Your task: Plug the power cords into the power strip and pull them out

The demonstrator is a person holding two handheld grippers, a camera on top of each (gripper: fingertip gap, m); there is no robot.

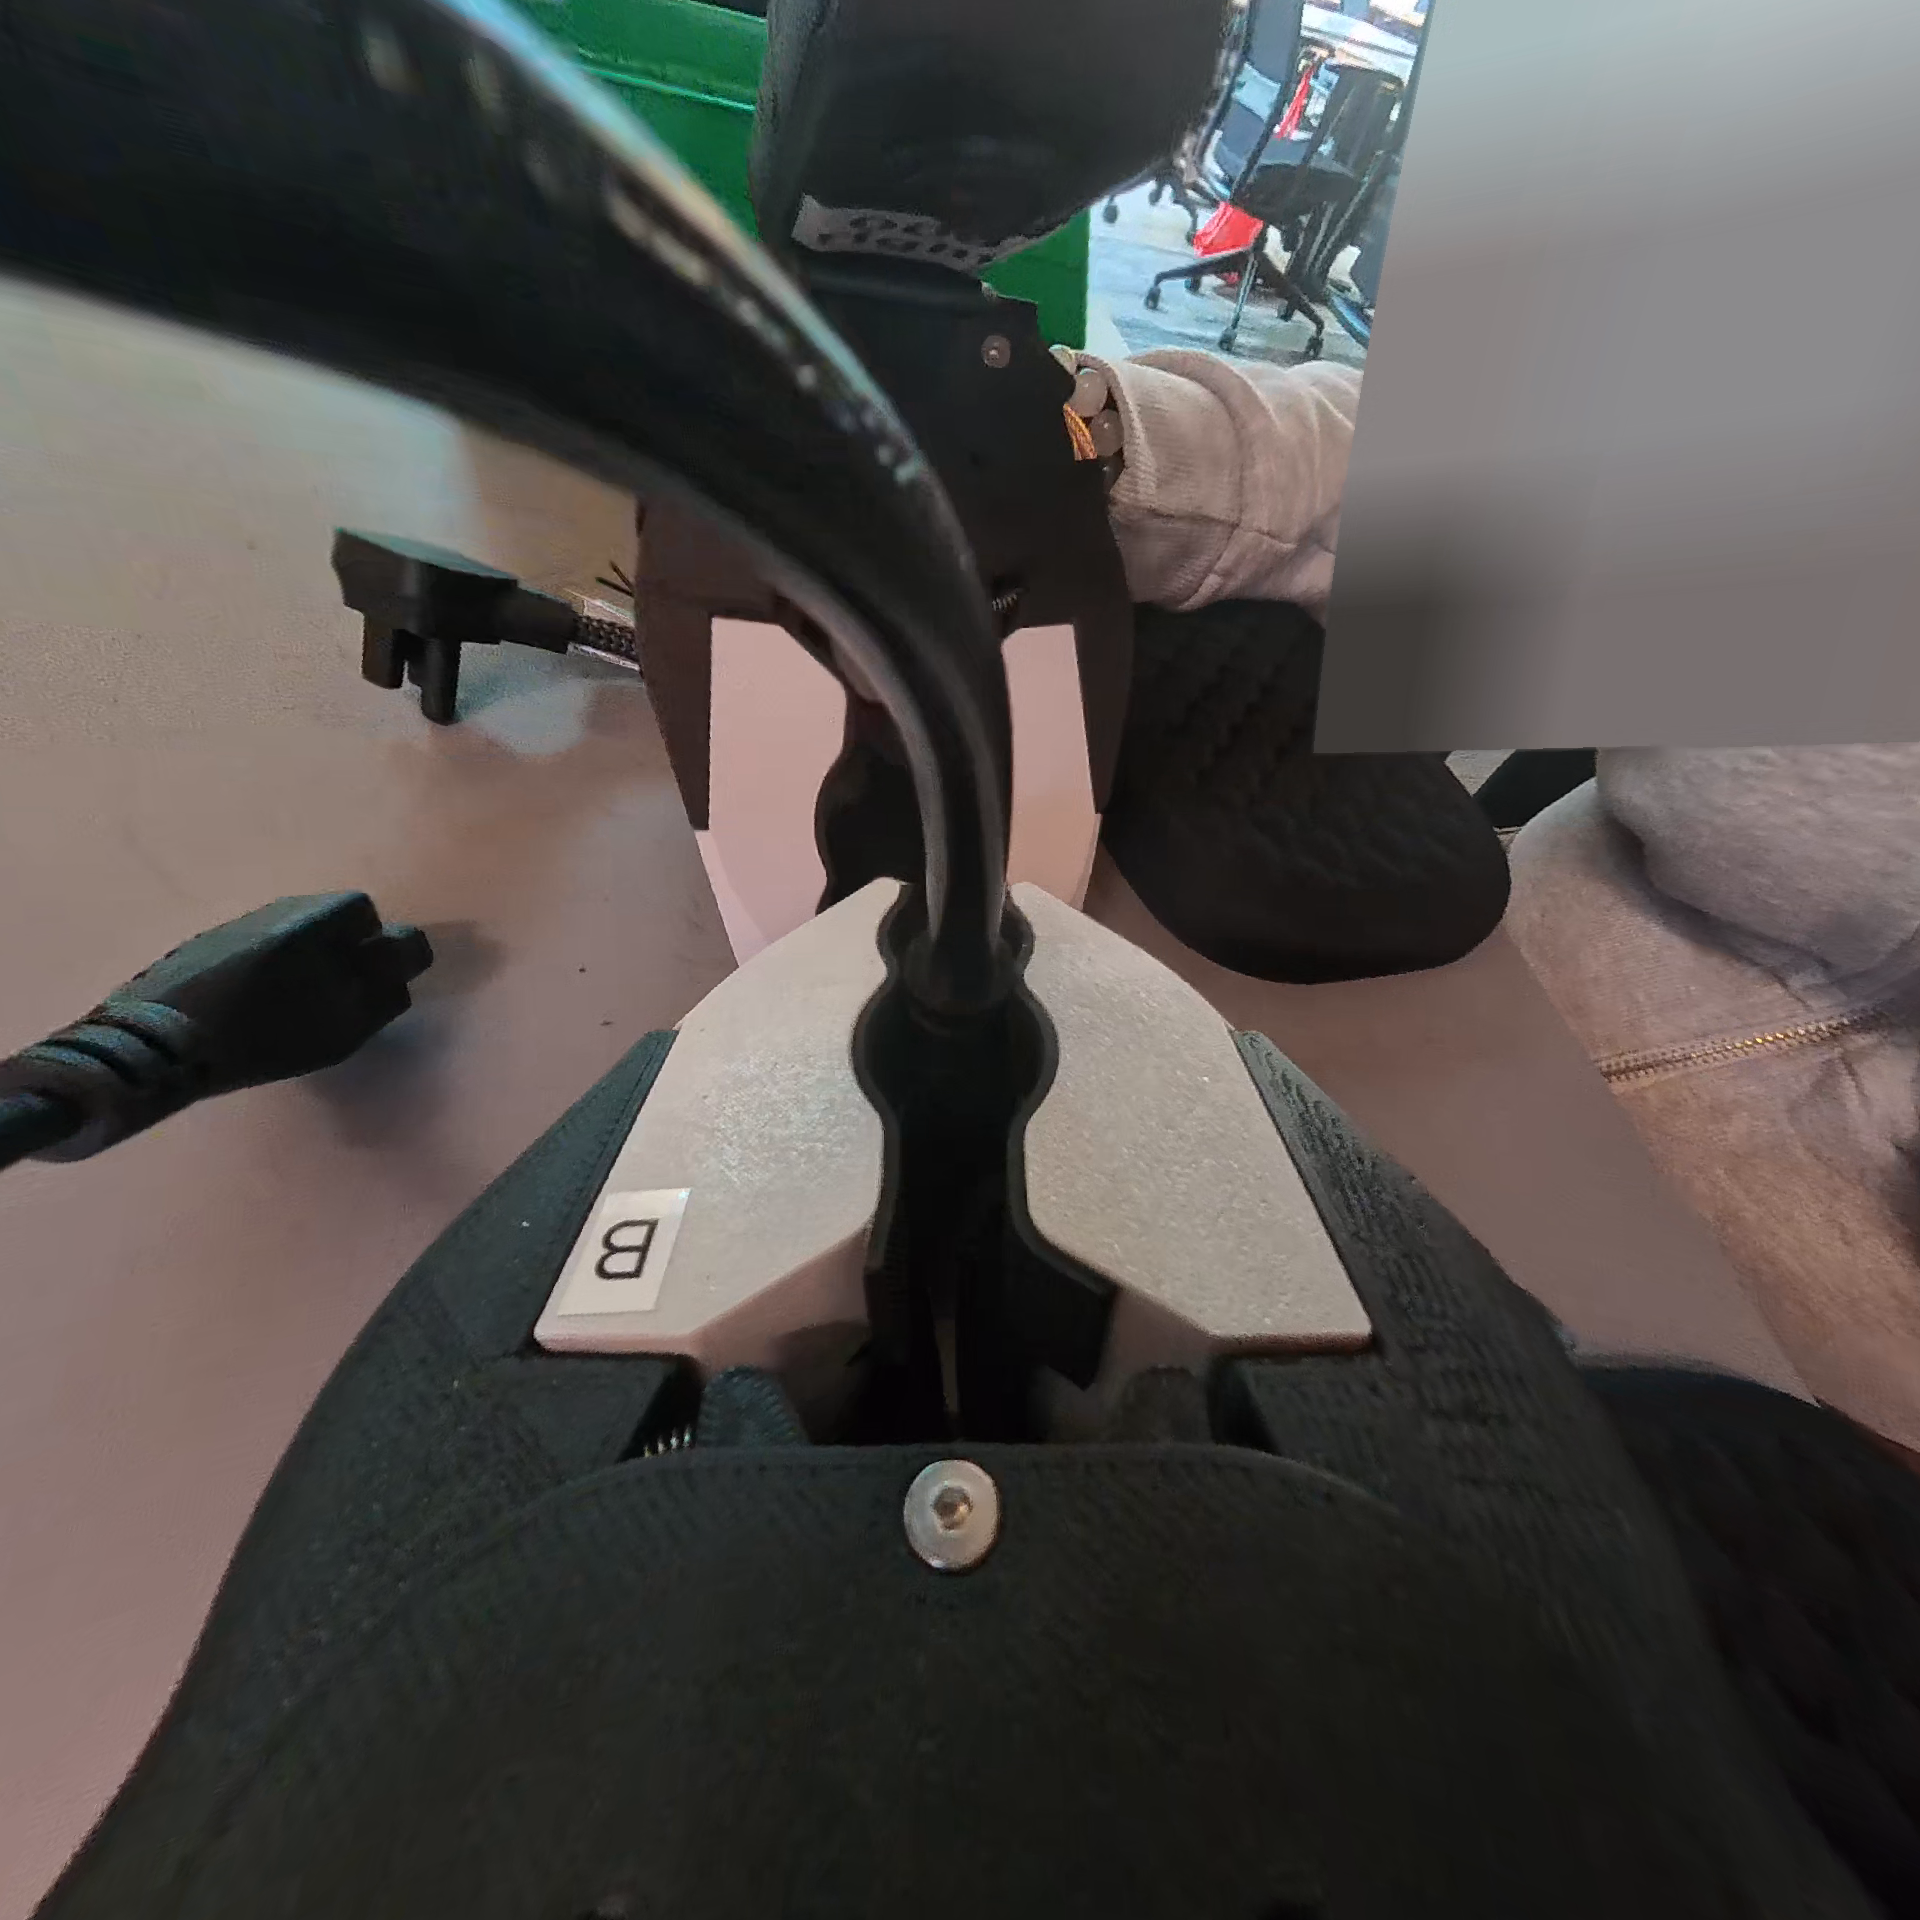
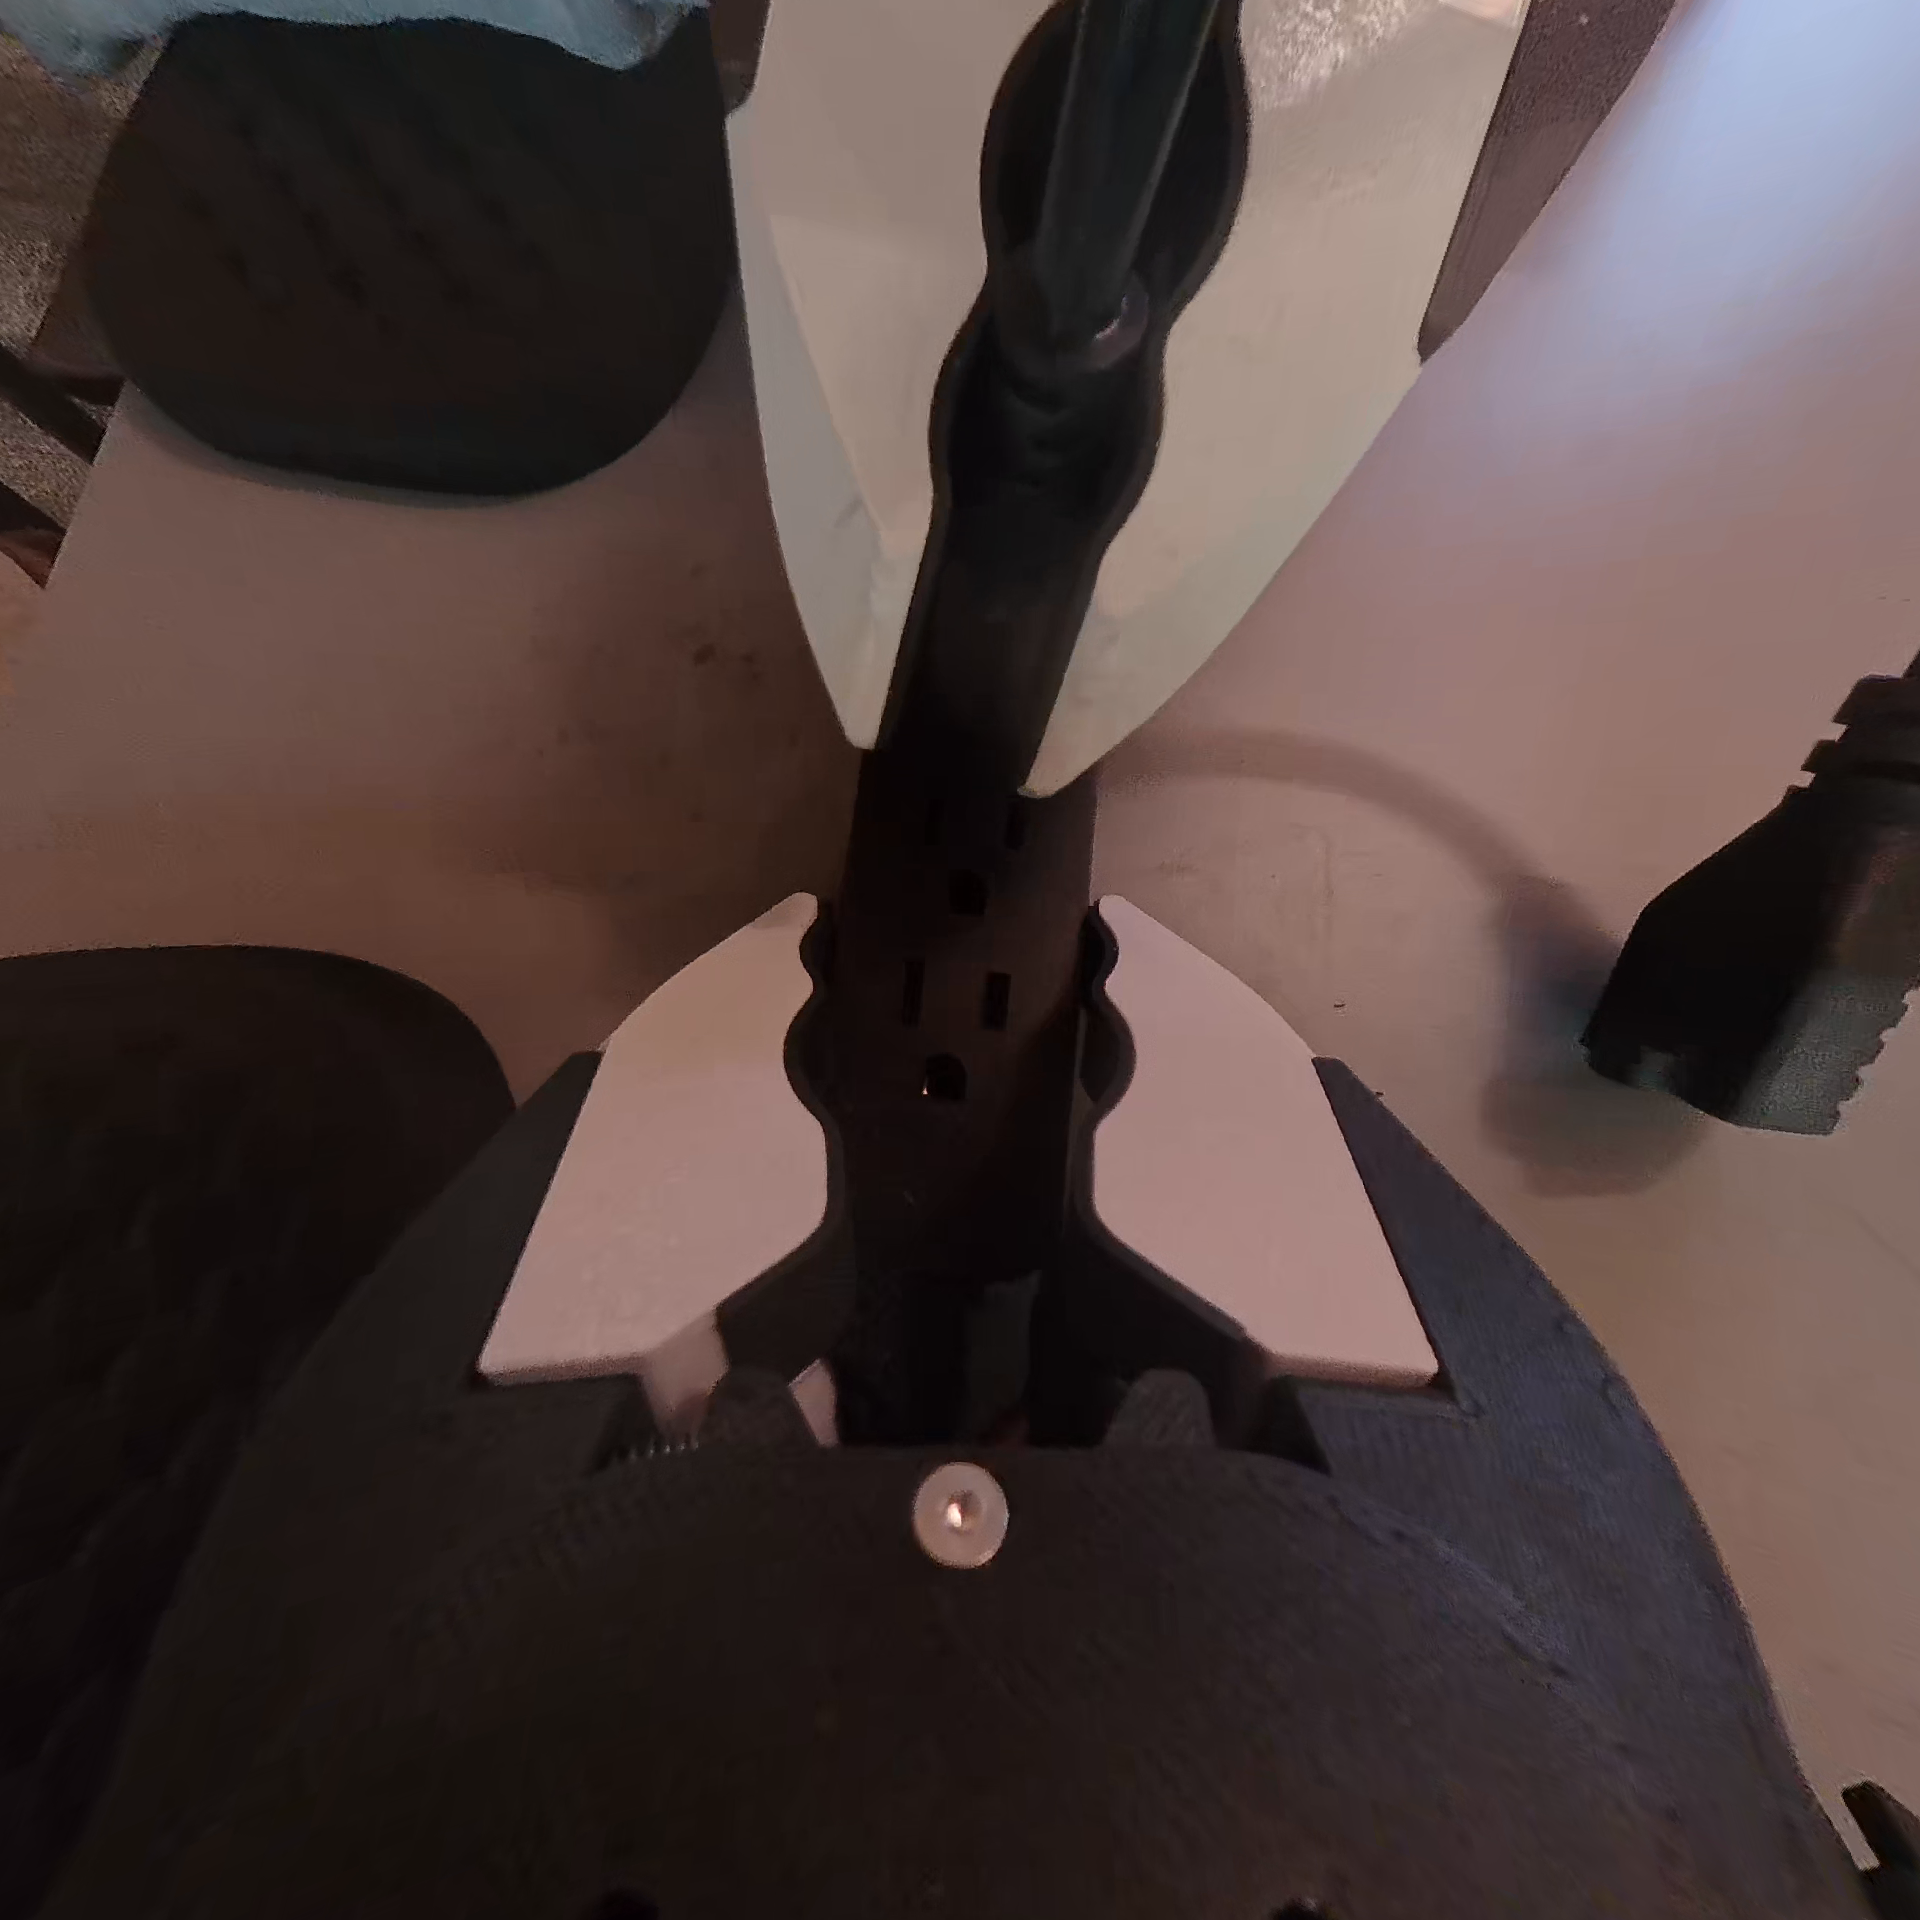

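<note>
My left gripper is shut on a black plug; its thick black cable arcs up past the camera. In the right wrist view that gripper points down at the black power strip, with the plug held between its white fingers. I cannot tell whether the prongs are in a socket. My right gripper is shut on the sides of the strip, with two empty sockets showing between its fingers. It shows in the left wrist view straight ahead, pointing down.
Two loose black plugs lie on the pale table in the left wrist view, one near left and one farther back. Another loose plug lies right of the strip. Black textured pads and a person's sleeve are close by. Spacing between my two grippers at the tips: around 5 cm.
</note>
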